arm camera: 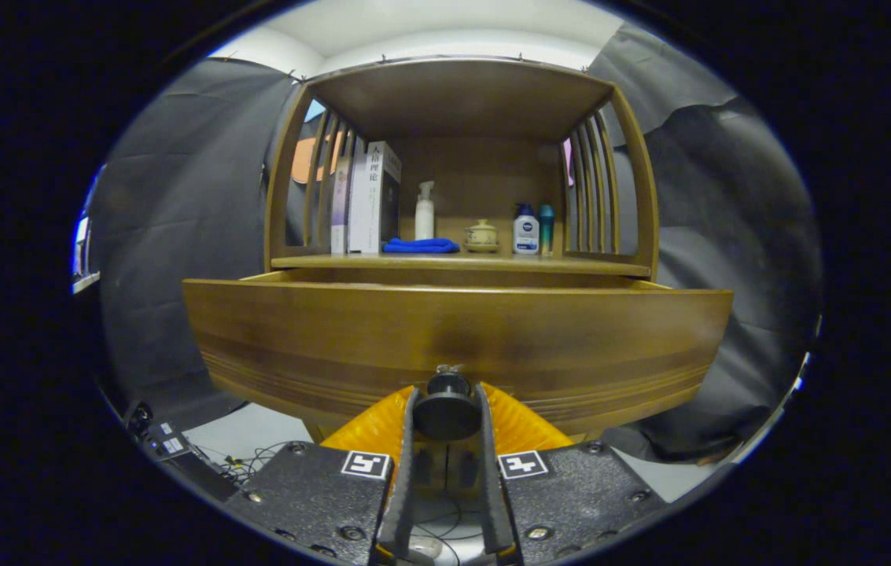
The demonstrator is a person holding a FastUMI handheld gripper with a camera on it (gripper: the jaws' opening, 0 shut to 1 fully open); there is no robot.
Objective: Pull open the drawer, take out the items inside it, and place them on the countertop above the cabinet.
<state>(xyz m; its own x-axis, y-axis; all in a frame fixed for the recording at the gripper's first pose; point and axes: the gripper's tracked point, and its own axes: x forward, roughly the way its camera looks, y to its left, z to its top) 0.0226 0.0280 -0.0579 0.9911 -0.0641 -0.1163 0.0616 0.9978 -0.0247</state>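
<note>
Black fingers (411, 440) of the gripper (446, 417) are pressing in from both sides on the round dark knob (446, 407), clamping it between them, with orange padding showing behind each finger. That knob is sitting at the middle of the lower edge of the wooden drawer (457, 342) front, which is standing pulled out from the cabinet (461, 102) toward the fingers; its inside is hiding behind the front panel, so what is lying in it cannot be told. Just above and beyond the drawer, the countertop (492, 266) is carrying a row of things. Toward its left edge, books (370, 200) are standing upright against the slatted side. Beside them a blue cloth (420, 246) is lying folded near the front edge, with a white pump bottle (425, 211) standing behind it. Near the middle a small lidded pot (481, 235) is resting, and toward the right edge a white bottle (525, 230) is standing just beside a slim teal one (546, 228).
</note>
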